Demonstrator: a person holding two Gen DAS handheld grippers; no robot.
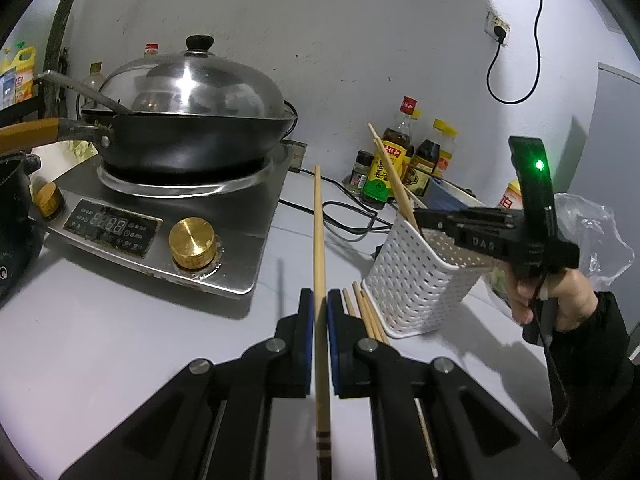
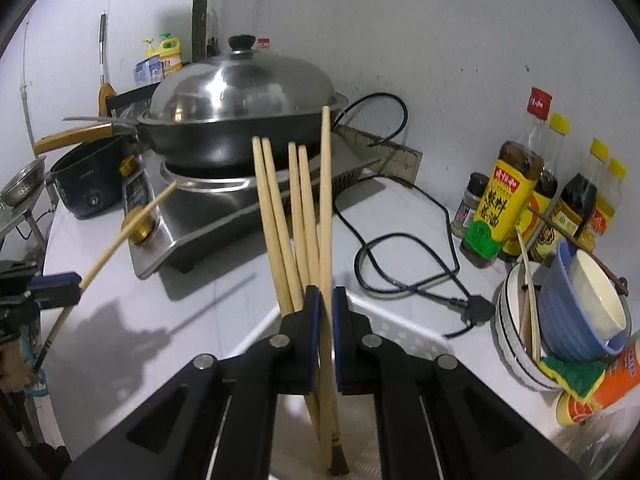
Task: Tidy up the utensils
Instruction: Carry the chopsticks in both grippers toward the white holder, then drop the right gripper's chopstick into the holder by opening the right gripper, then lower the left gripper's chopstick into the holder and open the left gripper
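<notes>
Chopsticks were the things being sorted. The left hand-held gripper [image 1: 319,312] was clamped shut on a single chopstick [image 1: 319,240], which ran forward between its blue pads and stuck out above the white bench [image 1: 100,340], pointing toward the induction cooker [image 1: 168,216] and the lidded wok [image 1: 192,120]. More loose chopsticks [image 1: 366,314] lay on the bench just beside that gripper, touching the foot of the white perforated holder [image 1: 420,276]. The right hand-held gripper [image 2: 326,312] was likewise closed tight on one chopstick [image 2: 326,208], held nearly upright with its lower end down inside the holder [image 2: 400,332]. Four other chopsticks [image 2: 280,220] already stood in the holder, leaning away to the left. Sauce bottles [image 2: 508,200] stood against the wall, and stacked bowls [image 2: 568,304] sat at the bench's right edge, near a black power cord [image 2: 400,260].
</notes>
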